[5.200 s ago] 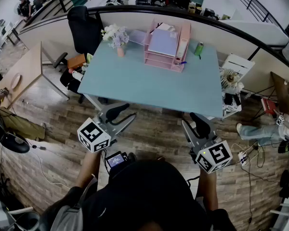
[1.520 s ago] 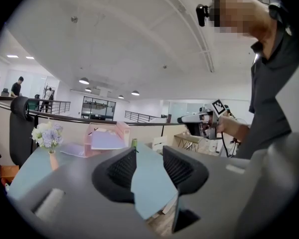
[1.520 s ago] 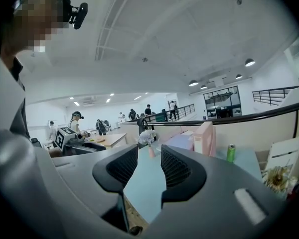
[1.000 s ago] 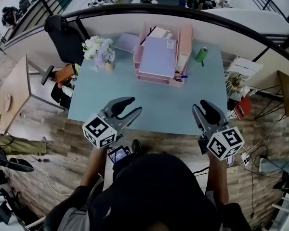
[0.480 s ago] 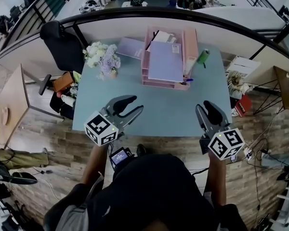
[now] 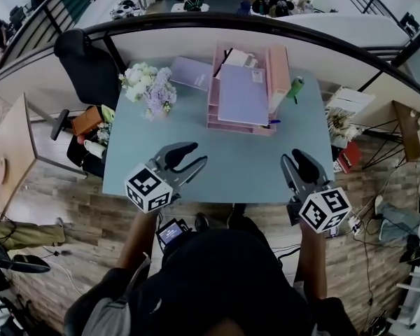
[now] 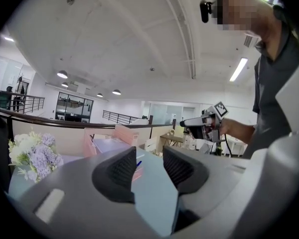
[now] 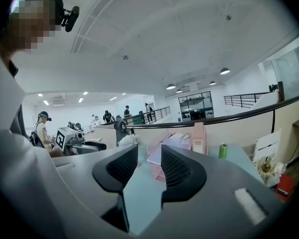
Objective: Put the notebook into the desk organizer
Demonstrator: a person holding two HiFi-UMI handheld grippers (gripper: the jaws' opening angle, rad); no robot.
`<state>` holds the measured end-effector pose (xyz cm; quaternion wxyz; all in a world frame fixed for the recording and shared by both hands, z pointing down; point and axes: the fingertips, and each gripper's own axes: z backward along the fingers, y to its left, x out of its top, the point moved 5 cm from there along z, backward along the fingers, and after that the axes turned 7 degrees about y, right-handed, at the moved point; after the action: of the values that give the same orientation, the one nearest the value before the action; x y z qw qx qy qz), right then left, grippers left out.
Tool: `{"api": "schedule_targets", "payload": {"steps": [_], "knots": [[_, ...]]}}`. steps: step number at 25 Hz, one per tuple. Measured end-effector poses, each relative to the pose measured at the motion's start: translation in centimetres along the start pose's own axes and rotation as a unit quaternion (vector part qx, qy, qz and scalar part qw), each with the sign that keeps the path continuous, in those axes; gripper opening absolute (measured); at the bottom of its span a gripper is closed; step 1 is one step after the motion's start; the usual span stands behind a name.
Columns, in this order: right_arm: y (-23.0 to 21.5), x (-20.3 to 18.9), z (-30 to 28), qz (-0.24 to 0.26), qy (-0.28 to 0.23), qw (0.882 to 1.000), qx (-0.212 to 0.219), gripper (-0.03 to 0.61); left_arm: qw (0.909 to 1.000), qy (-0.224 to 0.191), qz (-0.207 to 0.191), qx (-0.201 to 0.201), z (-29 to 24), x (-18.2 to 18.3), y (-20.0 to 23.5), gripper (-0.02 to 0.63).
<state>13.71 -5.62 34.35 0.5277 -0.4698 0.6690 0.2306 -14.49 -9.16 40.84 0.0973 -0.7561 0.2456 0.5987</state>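
Observation:
A lavender notebook [image 6: 190, 72] lies flat at the back of the teal table [image 6: 217, 159], just left of the pink desk organizer [image 6: 278, 67]. A second lavender pad [image 6: 243, 93] rests on the organizer's top tray. My left gripper [image 6: 198, 154] hovers over the table's near left part, jaws apart and empty. My right gripper [image 6: 294, 156] hangs over the near right edge, also open with nothing in it. Both stand well short of the notebook. In the left gripper view the left gripper [image 7: 148, 156] frames the organizer [image 7: 124, 133]; in the right gripper view the right gripper [image 8: 149, 153] points toward the organizer [image 8: 198, 136].
A vase of pale flowers [image 6: 150, 86] stands at the table's back left, and a green can [image 6: 296, 86] to the right of the organizer. A black chair [image 6: 84, 58] sits beyond the left corner. A curved partition wall [image 6: 196, 30] runs behind the table. Other people stand far off.
Over the last five seconds I came up to the table from the wooden floor. In the last second both grippers shifted a little forward over the near edge, jaws unchanged.

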Motion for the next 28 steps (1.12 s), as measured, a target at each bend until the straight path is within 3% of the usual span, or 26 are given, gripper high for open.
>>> {"api": "schedule_targets", "payload": {"steps": [13, 28], "knots": [[-4.7, 0.9, -6.1, -0.014, 0.021, 0.998, 0.056, 0.143, 0.9973, 0.022, 0.050, 0.048, -3.9, -0.8, 3.9, 0.175], [-10.8, -2.4, -11.4, -0.058, 0.076, 0.993, 0.072, 0.143, 0.9890, 0.040, 0.120, 0.077, -9.4, -3.1, 8.9, 0.175]]}}
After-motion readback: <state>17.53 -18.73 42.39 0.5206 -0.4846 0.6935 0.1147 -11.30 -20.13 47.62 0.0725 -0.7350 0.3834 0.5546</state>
